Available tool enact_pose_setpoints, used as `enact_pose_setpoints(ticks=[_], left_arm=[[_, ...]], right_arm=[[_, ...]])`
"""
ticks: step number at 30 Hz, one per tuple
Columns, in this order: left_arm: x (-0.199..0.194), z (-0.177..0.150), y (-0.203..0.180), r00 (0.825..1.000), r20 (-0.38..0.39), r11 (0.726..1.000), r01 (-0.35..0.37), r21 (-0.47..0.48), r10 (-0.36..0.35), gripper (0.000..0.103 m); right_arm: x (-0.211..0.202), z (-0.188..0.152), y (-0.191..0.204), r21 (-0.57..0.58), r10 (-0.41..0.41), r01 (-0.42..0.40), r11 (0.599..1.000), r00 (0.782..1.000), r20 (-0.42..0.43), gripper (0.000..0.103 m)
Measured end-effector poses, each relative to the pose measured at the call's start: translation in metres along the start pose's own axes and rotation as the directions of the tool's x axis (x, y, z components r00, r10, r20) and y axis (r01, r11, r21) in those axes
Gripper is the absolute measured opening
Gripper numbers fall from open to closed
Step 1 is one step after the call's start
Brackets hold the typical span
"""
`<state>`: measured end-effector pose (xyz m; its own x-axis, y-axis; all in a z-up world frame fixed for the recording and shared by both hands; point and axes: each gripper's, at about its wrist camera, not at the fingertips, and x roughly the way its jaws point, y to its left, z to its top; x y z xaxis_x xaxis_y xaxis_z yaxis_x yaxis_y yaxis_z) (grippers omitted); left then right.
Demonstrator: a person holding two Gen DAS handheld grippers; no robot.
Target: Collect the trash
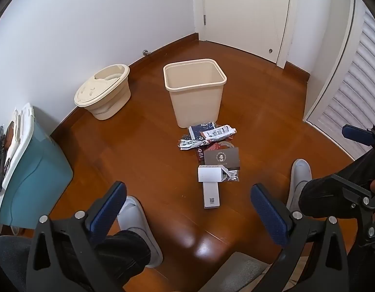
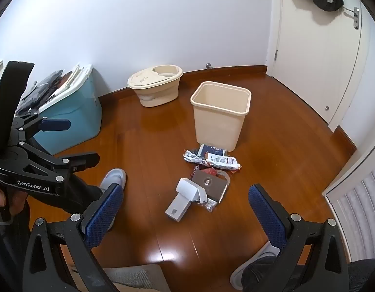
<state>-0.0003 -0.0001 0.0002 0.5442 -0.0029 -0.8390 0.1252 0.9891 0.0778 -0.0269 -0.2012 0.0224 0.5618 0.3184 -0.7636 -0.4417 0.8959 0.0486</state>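
Observation:
An open-topped beige waste bin (image 1: pixel 194 92) (image 2: pixel 220 116) stands on the wooden floor, and the part of its inside that shows holds nothing. In front of it lies a trash pile: crumpled wrappers (image 1: pixel 211 133) (image 2: pixel 211 158), a brown card box (image 1: pixel 221 157) (image 2: pixel 209 185), a small white box (image 1: pixel 210 174) (image 2: pixel 189 189) and a long white box (image 1: pixel 211 194) (image 2: pixel 177 205). My left gripper (image 1: pixel 187 189) (image 2: pixel 82 142) hangs open above the floor, short of the pile. My right gripper (image 2: pixel 185 188) (image 1: pixel 343 155) is open too, holding nothing.
A beige mop bucket (image 1: pixel 102 92) (image 2: pixel 155 85) sits by the wall. A blue storage box (image 1: pixel 34 170) (image 2: pixel 73 112) stands at the left. A white door (image 1: pixel 245 12) and a louvred door (image 1: pixel 352 92) close the right side. The person's feet in white slippers (image 1: pixel 138 219) (image 1: pixel 300 177) flank the pile.

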Motion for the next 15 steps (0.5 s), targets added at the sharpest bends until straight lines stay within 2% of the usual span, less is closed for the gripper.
enact_pose_setpoints(ticks=[5, 15], left_arm=[[0.0009, 0.0011, 0.001, 1.0, -0.009, 1.0, 0.023, -0.019, -0.023, 0.103], [0.0034, 0.0007, -0.0001, 1.0, -0.012, 1.0, 0.018, -0.02, -0.019, 0.103]], right_arm=[[0.0009, 0.0, 0.0002, 0.001, 0.003, -0.003, 1.0, 1.0, -0.002, 0.103], [0.0029, -0.0008, 0.0003, -0.003, 0.006, -0.006, 1.0, 1.0, -0.004, 0.103]])
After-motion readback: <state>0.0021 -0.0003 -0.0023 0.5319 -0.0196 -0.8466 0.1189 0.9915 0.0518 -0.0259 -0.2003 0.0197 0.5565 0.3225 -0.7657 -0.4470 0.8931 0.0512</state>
